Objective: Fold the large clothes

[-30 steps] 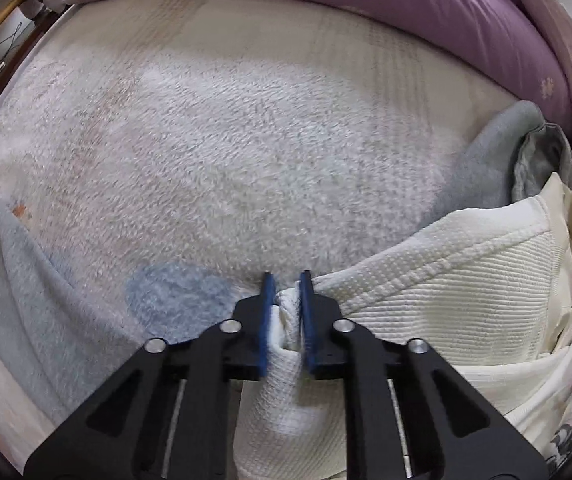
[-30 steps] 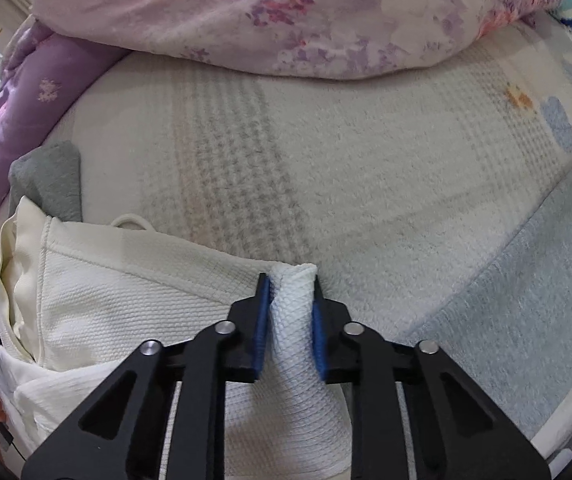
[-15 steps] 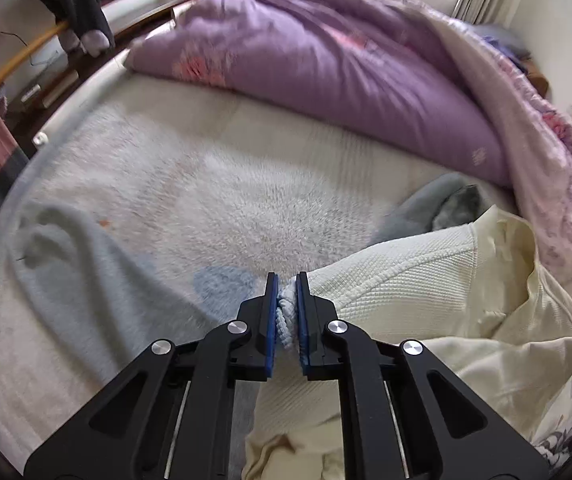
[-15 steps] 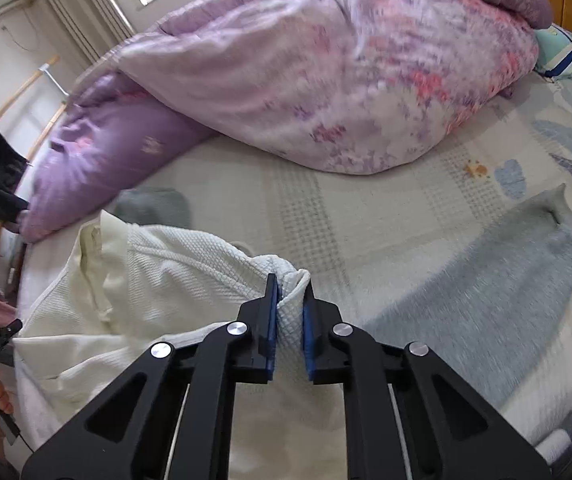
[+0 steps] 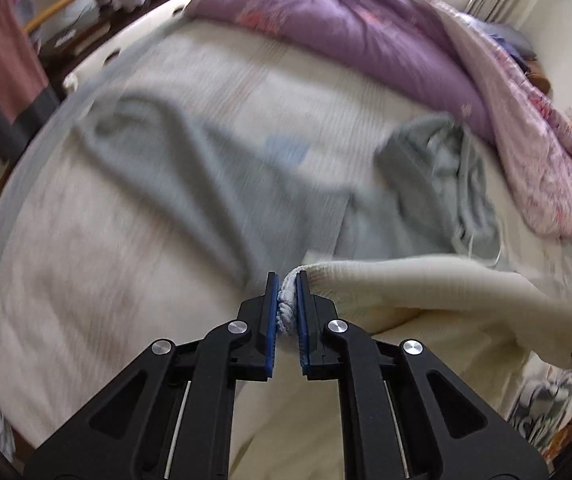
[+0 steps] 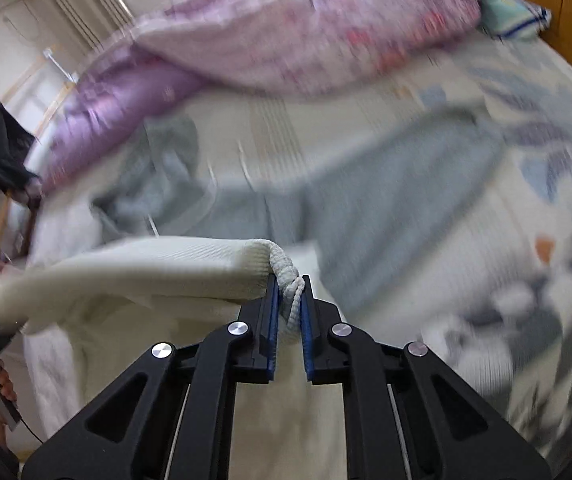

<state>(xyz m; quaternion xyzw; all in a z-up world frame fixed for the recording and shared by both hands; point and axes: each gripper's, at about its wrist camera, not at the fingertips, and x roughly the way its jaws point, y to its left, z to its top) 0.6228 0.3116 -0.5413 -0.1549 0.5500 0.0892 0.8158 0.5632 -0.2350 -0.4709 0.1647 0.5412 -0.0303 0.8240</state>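
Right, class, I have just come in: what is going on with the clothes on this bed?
A person holds a gripper in each hand. The left gripper and the right gripper are each shut on a bunched corner of a cream knitted garment, which hangs stretched between them above the bed. A grey garment lies spread on the bed underneath, and a purple quilt is heaped at the far side. No fold is made yet.

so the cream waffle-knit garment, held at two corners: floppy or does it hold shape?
Likely floppy: the cream waffle-knit garment sags between the left claw and right claw. Probably thick: bunched fabric fills both pinches. Textured knit seems unlikely to slip.
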